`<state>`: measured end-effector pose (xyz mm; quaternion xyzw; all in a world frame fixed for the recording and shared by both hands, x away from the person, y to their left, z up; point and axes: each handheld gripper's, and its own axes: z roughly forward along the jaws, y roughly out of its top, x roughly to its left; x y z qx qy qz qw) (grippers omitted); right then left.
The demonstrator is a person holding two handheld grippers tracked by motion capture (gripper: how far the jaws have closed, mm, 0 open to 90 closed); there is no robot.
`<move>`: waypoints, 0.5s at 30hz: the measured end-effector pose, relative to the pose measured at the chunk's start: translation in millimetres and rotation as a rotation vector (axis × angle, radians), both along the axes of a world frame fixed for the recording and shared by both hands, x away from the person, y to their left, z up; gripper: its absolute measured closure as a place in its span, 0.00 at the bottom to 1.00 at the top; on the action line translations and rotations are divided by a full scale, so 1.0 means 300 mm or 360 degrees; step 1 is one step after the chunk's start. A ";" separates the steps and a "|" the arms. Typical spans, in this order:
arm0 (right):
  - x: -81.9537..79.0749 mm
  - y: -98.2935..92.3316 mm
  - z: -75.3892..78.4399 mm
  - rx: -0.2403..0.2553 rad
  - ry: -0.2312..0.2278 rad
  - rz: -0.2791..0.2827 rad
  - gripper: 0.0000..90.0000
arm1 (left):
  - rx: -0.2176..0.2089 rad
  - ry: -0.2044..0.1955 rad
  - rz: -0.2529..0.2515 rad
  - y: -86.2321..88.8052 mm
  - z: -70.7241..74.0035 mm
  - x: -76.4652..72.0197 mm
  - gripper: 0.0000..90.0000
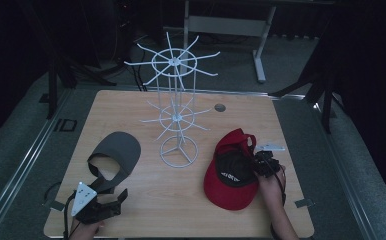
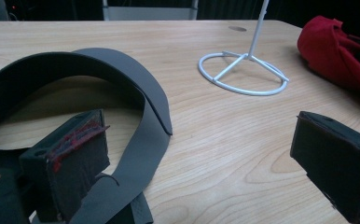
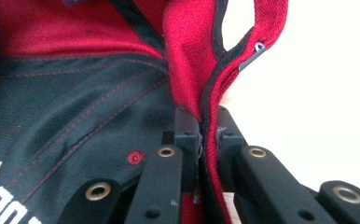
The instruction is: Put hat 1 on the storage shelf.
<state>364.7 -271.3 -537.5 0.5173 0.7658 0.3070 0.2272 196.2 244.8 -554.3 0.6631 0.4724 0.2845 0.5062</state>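
Observation:
A red cap (image 1: 231, 172) lies upside down on the right half of the wooden table (image 1: 146, 205), its black lining facing up. My right gripper (image 1: 259, 162) is at the cap's right edge, shut on the rim of the red cap (image 3: 206, 126), with the fabric pinched between both pads. A grey visor (image 1: 113, 157) lies on the left half of the table. My left gripper (image 1: 112, 200) rests near the table's front edge just below it, open, with the grey visor (image 2: 136, 88) in front of and under its left fingertip (image 2: 75, 149).
A white wire hat rack (image 1: 177, 107) stands in the table's middle, its ring base (image 2: 243, 74) between the two hats. A small round hole (image 1: 220, 107) is set in the tabletop at the back. A grey table frame stands behind on the floor.

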 end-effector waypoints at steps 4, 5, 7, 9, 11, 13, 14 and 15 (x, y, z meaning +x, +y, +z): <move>-0.013 -0.004 0.033 0.0012 -0.0063 0.0000 0.93 | -0.0001 0.0006 -0.0001 0.000 0.000 0.001 0.05; -0.017 -0.007 0.045 0.0014 -0.0085 -0.0006 0.93 | -0.0002 0.0008 -0.0001 0.000 0.000 0.001 0.05; -0.022 -0.015 0.071 0.0039 -0.0113 -0.0009 0.93 | -0.0009 0.0016 -0.0002 -0.001 -0.001 0.001 0.05; -0.030 -0.019 0.098 0.0059 -0.0145 -0.0010 0.93 | -0.0004 0.0007 -0.0003 -0.004 -0.002 0.001 0.05; -0.039 -0.019 0.125 0.0070 -0.0176 -0.0007 0.93 | 0.0000 0.0007 -0.0010 -0.008 -0.001 0.001 0.05; -0.051 -0.018 0.156 0.0079 -0.0217 0.0006 0.93 | 0.0013 0.0016 -0.0017 -0.009 0.000 0.001 0.05; -0.056 -0.017 0.171 0.0085 -0.0234 0.0010 0.93 | 0.0016 0.0018 -0.0019 -0.009 0.000 0.001 0.05; -0.063 -0.017 0.185 0.0094 -0.0256 0.0014 0.93 | 0.0016 0.0019 -0.0021 -0.010 0.000 0.001 0.05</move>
